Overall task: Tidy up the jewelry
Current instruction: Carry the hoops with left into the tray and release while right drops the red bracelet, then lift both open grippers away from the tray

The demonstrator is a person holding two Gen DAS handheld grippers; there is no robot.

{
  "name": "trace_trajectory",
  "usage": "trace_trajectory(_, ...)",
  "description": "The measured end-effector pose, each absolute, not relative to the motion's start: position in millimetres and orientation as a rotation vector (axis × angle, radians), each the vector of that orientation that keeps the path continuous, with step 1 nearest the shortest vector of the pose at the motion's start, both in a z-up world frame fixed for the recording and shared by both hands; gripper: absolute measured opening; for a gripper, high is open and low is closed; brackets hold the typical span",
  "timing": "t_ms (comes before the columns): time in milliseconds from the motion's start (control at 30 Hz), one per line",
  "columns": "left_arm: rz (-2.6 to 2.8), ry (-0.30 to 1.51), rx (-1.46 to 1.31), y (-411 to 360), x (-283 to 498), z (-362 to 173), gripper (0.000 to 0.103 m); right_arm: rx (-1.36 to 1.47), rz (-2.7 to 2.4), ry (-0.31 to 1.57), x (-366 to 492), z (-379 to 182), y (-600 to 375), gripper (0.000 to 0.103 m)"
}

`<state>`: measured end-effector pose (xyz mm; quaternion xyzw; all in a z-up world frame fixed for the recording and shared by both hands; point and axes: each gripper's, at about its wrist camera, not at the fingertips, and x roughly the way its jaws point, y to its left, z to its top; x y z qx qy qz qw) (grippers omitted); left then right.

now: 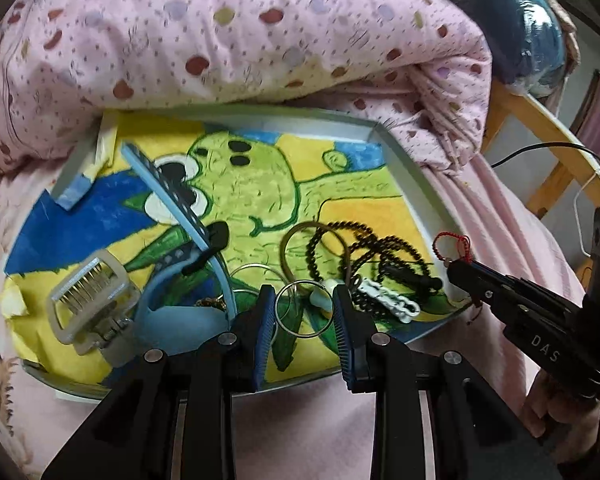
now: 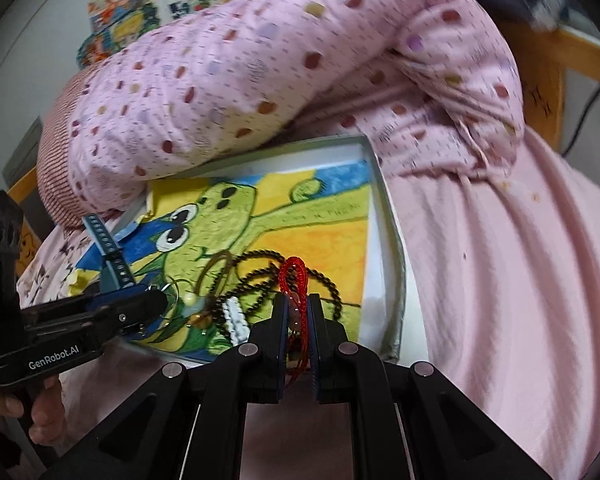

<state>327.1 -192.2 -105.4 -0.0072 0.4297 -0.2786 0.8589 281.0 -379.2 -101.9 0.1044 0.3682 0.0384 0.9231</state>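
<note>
Right gripper [image 2: 297,310] "DAS" clamps red cord [image 2: 294,276]; left gripper [image 1: 304,312] "GenRobot.AI" wide around ring [image 1: 303,309].

Pink bed sheet [image 2: 500,280], spotted quilt [image 1: 228,32], white tray [image 2: 392,256] resting on it

Pink dotted quilt [image 1: 228,36] behind, frog drawing [image 1: 256,184] beneath, wooden frame [image 1: 540,128] right.

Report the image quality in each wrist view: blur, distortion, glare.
Left wrist view: strong fisheye bending with dark corners; the tray and left gripper are sharp, with glare on the blue plastic bag. Right wrist view: same bending; the quilt looks softly blurred, the red cord clearer.
</note>
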Motion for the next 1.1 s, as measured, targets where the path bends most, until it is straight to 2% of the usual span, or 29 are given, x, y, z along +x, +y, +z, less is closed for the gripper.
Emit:
trace_trajectory(300,-0.559,0.944,-0.026,-193,331,-109,0.025,0.225,0.067,0.764,277,-103,-380,0.01)
trace_trajectory(367,-0.55,0.939,-0.03,-190,329,-106,0.026,0.228,0.061,0.761,274,-102,-381,0.015)
trace_trajectory(400,-0.55,0.935,-0.035,-189,329,-103,0.028,0.23,0.061,0.757,272,-101,-381,0.022)
trace_trajectory(467,-0.552,0.921,-0.048,-188,327,-99,0.041,0.229,0.058,0.746,268,-98,-382,0.031)
trace_trajectory(600,-0.545,0.874,-0.06,-185,319,-85,0.048,0.223,0.043,0.713,259,-86,-385,0.039)
trace_trajectory(667,-0.543,0.847,-0.062,-183,312,-76,0.059,0.225,0.028,0.687,252,-78,-387,0.05)
trace_trajectory(733,-0.544,0.811,-0.064,-181,305,-67,0.065,0.229,0.016,0.657,244,-69,-388,0.062)
trace_trajectory(767,-0.542,0.79,-0.062,-180,300,-61,0.068,0.229,0.015,0.646,242,-66,-387,0.064)
trace_trajectory(833,-0.539,0.759,-0.059,-177,292,-51,0.075,0.22,0.009,0.612,232,-55,-385,0.074)
trace_trajectory(1033,-0.533,0.689,-0.057,-166,264,-27,0.078,0.2,0.011,0.527,206,-28,-376,0.091)
trace_trajectory(1100,-0.522,0.663,-0.062,-160,252,-19,0.091,0.197,0.011,0.499,196,-19,-373,0.093)
